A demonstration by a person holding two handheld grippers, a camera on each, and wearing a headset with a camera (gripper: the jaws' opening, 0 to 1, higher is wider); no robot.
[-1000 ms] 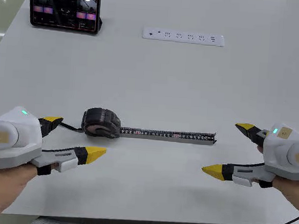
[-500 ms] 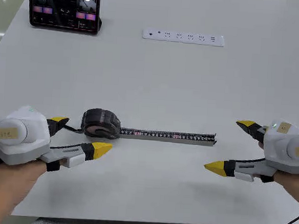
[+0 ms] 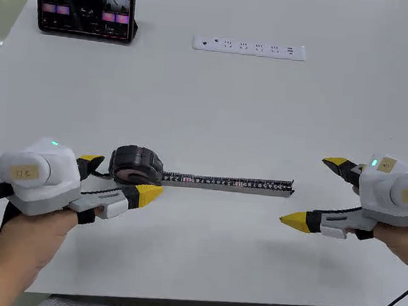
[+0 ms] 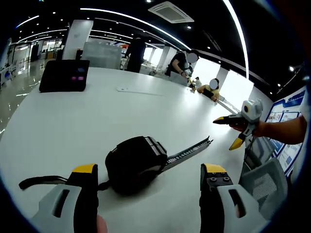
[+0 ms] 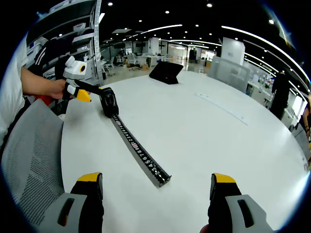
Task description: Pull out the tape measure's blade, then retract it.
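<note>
The tape measure (image 3: 138, 166) lies on the white table (image 3: 214, 105) with its blade (image 3: 226, 183) drawn out flat. The left gripper (image 3: 124, 176) is at the tape measure's case, its jaws spread wide to either side of it and not clamped on it. The right gripper (image 3: 312, 191) sits just past the blade's hooked end, apart from it, with its jaws spread and nothing between them.

Tape measure case (image 3: 137, 166) on table (image 3: 214, 105) front-left, blade (image 3: 230, 183) lying rightward from it, left gripper (image 3: 124, 176) just beside case, right gripper (image 3: 312, 191) beyond blade tip, tablet (image 3: 86, 6) back-left, power strip (image 3: 249, 48) back-centre.
</note>
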